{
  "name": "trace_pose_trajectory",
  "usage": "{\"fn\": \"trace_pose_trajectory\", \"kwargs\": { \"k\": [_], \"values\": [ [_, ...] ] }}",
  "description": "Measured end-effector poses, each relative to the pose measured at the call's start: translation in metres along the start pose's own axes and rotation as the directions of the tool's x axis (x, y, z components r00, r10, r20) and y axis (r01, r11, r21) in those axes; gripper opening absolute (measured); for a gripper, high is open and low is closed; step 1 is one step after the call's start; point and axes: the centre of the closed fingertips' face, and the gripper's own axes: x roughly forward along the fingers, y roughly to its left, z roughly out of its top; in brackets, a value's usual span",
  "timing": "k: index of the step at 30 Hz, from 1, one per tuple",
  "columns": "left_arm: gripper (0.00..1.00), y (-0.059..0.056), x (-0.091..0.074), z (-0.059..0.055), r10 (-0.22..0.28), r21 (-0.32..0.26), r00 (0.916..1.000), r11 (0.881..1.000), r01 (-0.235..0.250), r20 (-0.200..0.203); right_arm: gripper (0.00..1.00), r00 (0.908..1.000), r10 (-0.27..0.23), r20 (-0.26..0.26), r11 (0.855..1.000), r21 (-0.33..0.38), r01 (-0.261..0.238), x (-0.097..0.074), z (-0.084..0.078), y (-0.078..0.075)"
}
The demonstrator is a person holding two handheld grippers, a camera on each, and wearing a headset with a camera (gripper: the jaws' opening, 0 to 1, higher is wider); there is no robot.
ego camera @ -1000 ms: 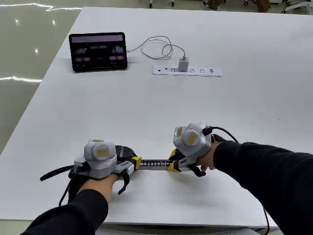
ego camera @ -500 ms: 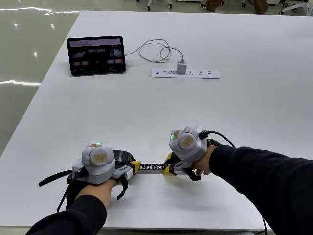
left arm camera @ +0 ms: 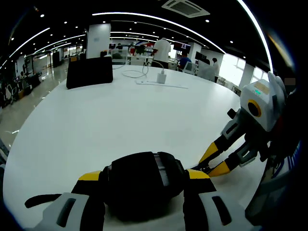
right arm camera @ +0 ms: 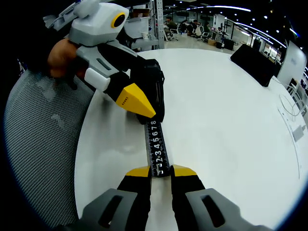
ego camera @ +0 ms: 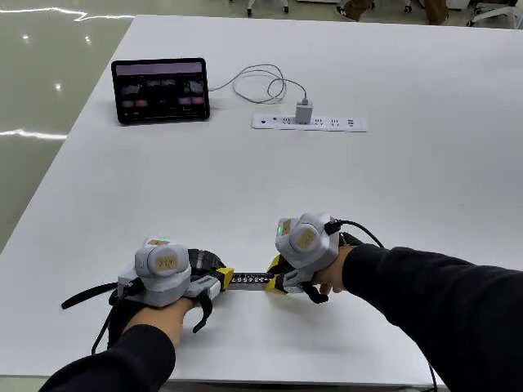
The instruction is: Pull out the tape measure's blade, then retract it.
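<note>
The black tape measure case (ego camera: 205, 263) rests on the white table (ego camera: 270, 188) near its front edge. My left gripper (ego camera: 222, 278) is shut on the case, which sits dark and rounded (left arm camera: 143, 185) between the yellow-tipped jaws in the left gripper view. A short length of numbered blade (ego camera: 248, 280) runs right from the case to my right gripper (ego camera: 274, 284). In the right gripper view that gripper (right arm camera: 161, 172) is shut on the end of the blade (right arm camera: 154, 142), with the case (right arm camera: 153, 89) and the left gripper's yellow tip (right arm camera: 137, 101) just beyond.
A dark tablet (ego camera: 161, 89) stands at the back left. A white power strip (ego camera: 309, 122) with a charger and looped cable (ego camera: 261, 82) lies behind the middle. A black strap (ego camera: 86, 294) trails left of the case. A mesh chair (right arm camera: 43, 144) is beside the table edge.
My right gripper has moved left toward the case with the blade end in it, so the blade showing between the grippers is shorter. The left gripper has stayed on the case.
</note>
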Motion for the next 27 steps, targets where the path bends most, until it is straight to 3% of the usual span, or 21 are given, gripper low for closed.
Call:
{"fn": "trace_pose_trajectory", "kwargs": {
  "k": [27],
  "values": [
    [0.62,0.0,-0.002,0.001,0.0,-0.008,0.9999,1.0,0.0,0.013,0.11,0.999,-0.01,0.044,1.0,0.006,0.01,0.009,0.014,0.001]
  ]
}}
